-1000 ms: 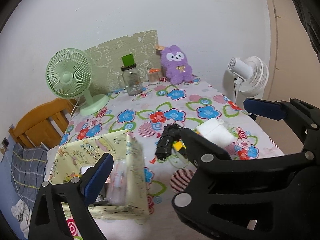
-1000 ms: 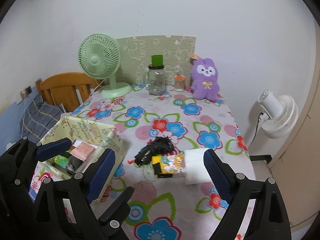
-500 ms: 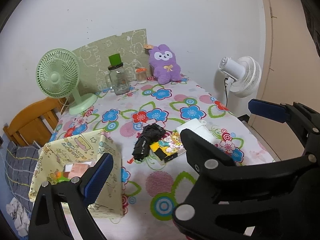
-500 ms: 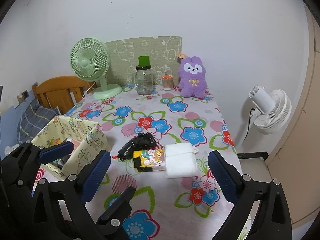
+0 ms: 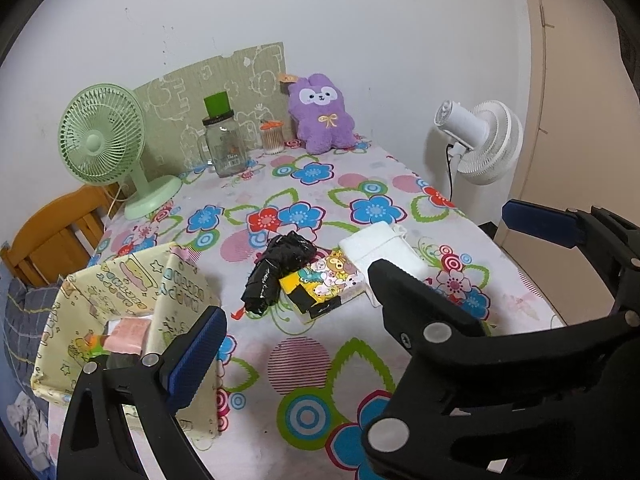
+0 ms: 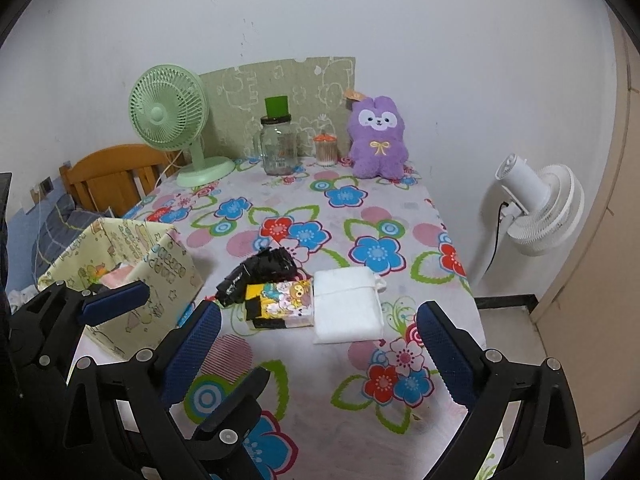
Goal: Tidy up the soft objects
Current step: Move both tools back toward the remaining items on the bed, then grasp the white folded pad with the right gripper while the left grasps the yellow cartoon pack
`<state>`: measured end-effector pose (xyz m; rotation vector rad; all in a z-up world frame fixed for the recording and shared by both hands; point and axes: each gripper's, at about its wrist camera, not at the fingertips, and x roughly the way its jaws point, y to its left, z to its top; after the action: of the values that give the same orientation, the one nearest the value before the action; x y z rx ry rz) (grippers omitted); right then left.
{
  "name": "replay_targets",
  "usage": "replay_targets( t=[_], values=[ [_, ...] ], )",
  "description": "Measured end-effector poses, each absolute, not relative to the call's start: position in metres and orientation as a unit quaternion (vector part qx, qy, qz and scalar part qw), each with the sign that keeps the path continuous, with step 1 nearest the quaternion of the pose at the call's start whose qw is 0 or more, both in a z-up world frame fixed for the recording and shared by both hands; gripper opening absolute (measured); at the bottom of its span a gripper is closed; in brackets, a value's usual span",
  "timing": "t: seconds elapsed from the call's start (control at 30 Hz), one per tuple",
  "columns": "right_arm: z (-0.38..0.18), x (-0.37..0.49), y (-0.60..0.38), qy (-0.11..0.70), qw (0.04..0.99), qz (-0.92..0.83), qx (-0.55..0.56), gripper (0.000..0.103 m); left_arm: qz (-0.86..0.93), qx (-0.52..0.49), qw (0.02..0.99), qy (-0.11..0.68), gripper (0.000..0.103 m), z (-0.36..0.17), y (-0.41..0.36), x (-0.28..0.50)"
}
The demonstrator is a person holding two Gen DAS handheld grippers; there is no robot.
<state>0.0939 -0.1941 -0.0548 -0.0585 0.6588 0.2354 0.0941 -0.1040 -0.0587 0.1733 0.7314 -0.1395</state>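
Observation:
On the flowered tablecloth [image 6: 360,216] lie a black crumpled bundle [image 6: 258,270], a yellow cartoon tissue pack [image 6: 282,300] and a white folded pad [image 6: 346,306], side by side. They also show in the left wrist view: bundle [image 5: 280,268], pack [image 5: 324,284], pad [image 5: 384,250]. A pale yellow fabric box [image 6: 120,264] stands at the left with several small items inside; it also shows in the left wrist view [image 5: 120,312]. My left gripper [image 5: 360,288] is open and empty, near the box. My right gripper [image 6: 320,356] is open and empty, short of the pad.
A purple plush toy [image 6: 376,138], glass jar with green lid [image 6: 278,148], small swab jar [image 6: 325,149] and green desk fan [image 6: 172,116] stand along the back wall. A white floor fan [image 6: 536,208] stands right of the table. A wooden chair [image 6: 112,176] is at the left.
Both grippers have pulled back and up from the table, so the box and the three items look farther off. Both stay open and empty.

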Motion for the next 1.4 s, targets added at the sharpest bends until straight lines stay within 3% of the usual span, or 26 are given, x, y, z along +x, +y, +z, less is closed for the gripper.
replay_targets(
  t=[1.17,1.4],
  values=[
    [-0.139,0.170,-0.209,0.426,0.900,0.092,-0.007,0.099,-0.039,0.062,0.898,0.435,0.099,-0.131,-0.102,0.156],
    [-0.153,0.180,-0.209,0.447,0.890,0.089,-0.009,0.081,-0.044,0.056,0.889,0.452,0.099,-0.141,-0.103,0.163]
  ],
)
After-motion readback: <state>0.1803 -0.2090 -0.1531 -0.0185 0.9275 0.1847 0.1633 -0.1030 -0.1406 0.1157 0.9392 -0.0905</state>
